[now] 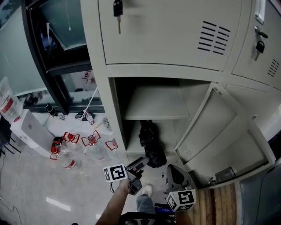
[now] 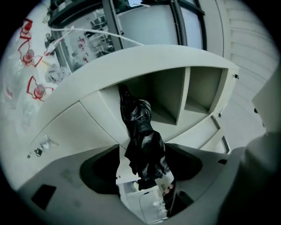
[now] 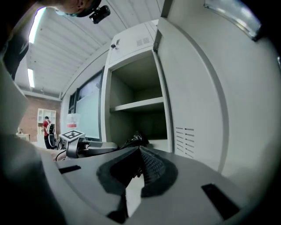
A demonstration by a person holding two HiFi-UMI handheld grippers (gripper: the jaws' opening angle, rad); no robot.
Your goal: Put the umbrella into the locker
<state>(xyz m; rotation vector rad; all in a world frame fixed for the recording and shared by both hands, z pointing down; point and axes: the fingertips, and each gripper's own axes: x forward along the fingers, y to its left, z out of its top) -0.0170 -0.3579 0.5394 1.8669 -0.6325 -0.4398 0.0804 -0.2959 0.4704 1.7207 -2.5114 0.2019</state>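
A black folded umbrella (image 1: 149, 141) leans tip-first into the lower compartment of the open grey locker (image 1: 115, 101), under its shelf (image 1: 153, 104). Its lower end sticks out past the locker's front. My left gripper (image 1: 139, 167) holds that lower end. In the left gripper view the umbrella (image 2: 141, 140) runs from between the jaws of the left gripper (image 2: 142, 154) up into the compartment. My right gripper (image 1: 174, 176) hangs lower right, apart from the umbrella. In its own view the right gripper (image 3: 138, 152) has its pads together and nothing between them.
The locker door (image 1: 219, 132) stands swung open to the right. A key (image 1: 117, 12) hangs in the upper door. Several water bottles (image 1: 90, 143) and a white box (image 1: 30, 129) lie on the floor at left. A person's shoe (image 1: 147, 190) is below the grippers.
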